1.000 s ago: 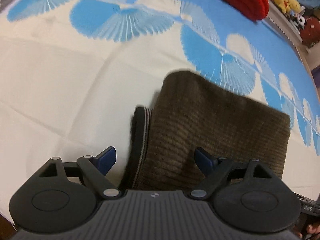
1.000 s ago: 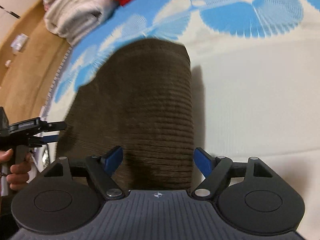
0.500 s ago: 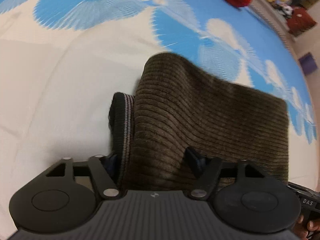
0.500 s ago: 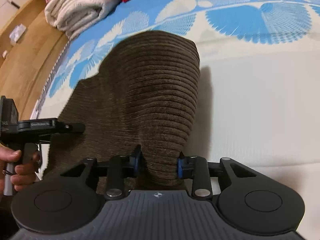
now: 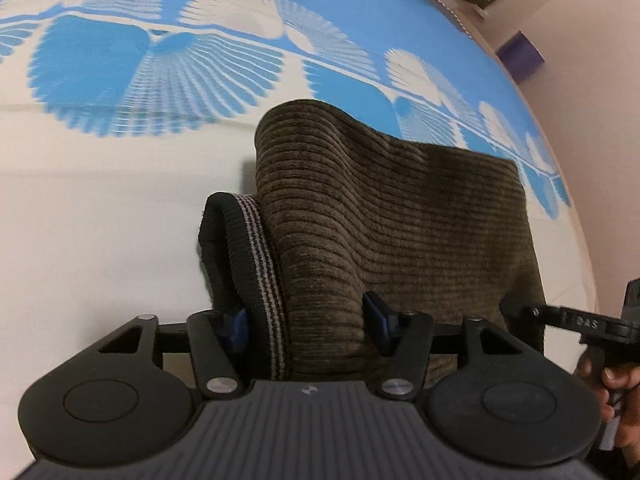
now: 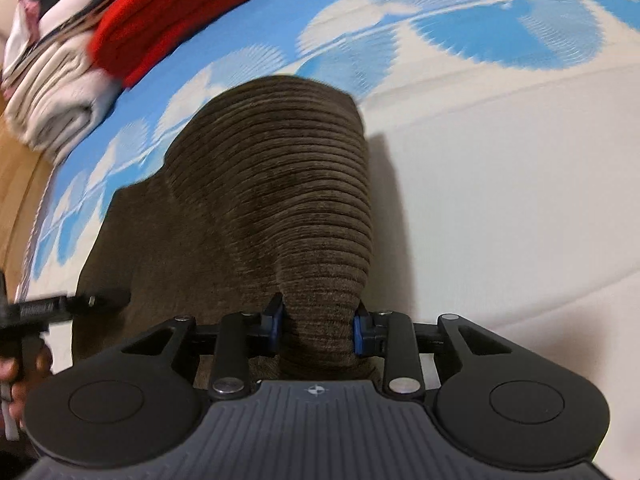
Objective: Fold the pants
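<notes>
The brown corduroy pants (image 5: 400, 216) lie folded on the blue-and-white bedspread (image 5: 100, 200), near edge lifted. My left gripper (image 5: 306, 322) is shut on the bunched near-left corner, where the black waistband with striped trim (image 5: 244, 248) shows. My right gripper (image 6: 318, 328) is shut on the near-right corner of the pants (image 6: 280, 184), the cloth pinched into a narrow neck between the blue pads (image 6: 360, 332). The fabric rises in a hump from both grips. Each view shows the other gripper and the hand holding it at its edge.
A stack of folded cream and red clothes (image 6: 80, 60) sits at the far left of the bed. A wooden floor (image 6: 16, 160) lies beyond the bed's left edge. A purple box (image 5: 520, 54) and a shelf stand by the wall at far right.
Both grippers closed on the near corners of the pants, then lifted and carried the edge forward across the bed. The cloth now humps up where it lay flat.
</notes>
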The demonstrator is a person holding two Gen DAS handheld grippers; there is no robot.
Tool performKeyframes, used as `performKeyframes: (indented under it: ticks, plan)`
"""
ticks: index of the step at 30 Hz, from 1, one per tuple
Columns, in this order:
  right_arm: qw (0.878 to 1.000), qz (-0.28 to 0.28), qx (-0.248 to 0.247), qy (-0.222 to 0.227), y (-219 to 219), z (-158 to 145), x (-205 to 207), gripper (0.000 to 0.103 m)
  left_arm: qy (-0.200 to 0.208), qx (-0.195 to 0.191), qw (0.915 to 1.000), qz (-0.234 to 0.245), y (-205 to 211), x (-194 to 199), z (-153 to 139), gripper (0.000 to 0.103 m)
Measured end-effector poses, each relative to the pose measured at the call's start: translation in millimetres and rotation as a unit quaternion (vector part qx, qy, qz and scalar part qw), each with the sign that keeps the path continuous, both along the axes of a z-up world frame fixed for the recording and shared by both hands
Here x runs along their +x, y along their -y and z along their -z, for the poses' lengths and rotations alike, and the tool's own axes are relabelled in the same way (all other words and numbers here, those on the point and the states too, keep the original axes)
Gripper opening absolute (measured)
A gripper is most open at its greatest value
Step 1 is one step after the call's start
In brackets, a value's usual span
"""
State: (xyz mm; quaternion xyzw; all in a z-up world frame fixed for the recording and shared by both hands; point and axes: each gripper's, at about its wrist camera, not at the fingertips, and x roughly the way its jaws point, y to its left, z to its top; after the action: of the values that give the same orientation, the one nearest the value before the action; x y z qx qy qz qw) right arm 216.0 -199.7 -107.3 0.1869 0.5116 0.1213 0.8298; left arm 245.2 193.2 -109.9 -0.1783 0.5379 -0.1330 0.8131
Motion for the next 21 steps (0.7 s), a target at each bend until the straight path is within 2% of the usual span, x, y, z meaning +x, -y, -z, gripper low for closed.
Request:
performKeyframes:
  ticks: [2,6,9,12,13,14,15,16,17,18,20,21]
  plan:
    - [1.0,0.002,-0.018,0.015,7.4,-3.2,2.9,0.035,-0.014,-0.008,0.9999,-0.004,1.6,0.1,-2.6,0.066]
    - [0.999,0.008,-0.027,0.019,12.2,-11.1,-2.1,0.042,-0.003,0.024,0.9997,0.005,-2.8,-6.4,-24.9,0.066]
    - [0.997,-0.01,-0.063,0.046,8.3,-21.6,-14.6,0.045,0.027,0.047,0.9982,0.027,-2.2,-20.1,-42.8,0.066]
    - [0.997,-0.036,-0.056,0.042,9.6,-23.6,-27.9,0.052,0.034,0.053,0.9957,0.068,8.2,-34.3,-45.8,0.066]
    - [0.997,-0.046,-0.057,0.038,10.6,-21.5,-30.7,0.052,0.032,0.068,0.9931,0.09,14.5,-39.6,-42.0,0.066]
    - [0.996,-0.06,-0.063,0.029,9.0,-18.4,-34.6,0.053,0.029,0.105,0.9872,0.117,23.5,-45.5,-34.6,0.066]
    - [0.995,-0.072,-0.07,0.018,8.0,-13.5,-37.0,0.053,0.031,0.144,0.979,0.141,32.6,-50.5,-26.6,0.068]
    - [0.994,-0.081,-0.076,0.01,7.0,-8.9,-40.9,0.053,0.036,0.19,0.9662,0.17,41.3,-56.4,-17.9,0.071]
    - [0.993,-0.086,-0.078,0.008,7.2,-6.2,-44.6,0.053,0.044,0.207,0.9602,0.183,45.3,-60.0,-15.9,0.072]
    - [0.994,-0.087,-0.073,0.006,8.2,-5.0,-47.4,0.053,0.047,0.208,0.9604,0.179,45.8,-60.6,-17.6,0.071]
    - [0.995,-0.08,-0.063,0.004,11.4,-6.3,-51.5,0.053,0.042,0.196,0.9672,0.156,42.2,-59.0,-25.4,0.065]
    - [0.995,-0.082,-0.062,0.006,12.1,-7.0,-51.8,0.054,0.047,0.198,0.9664,0.158,42.9,-61.0,-29.3,0.059]
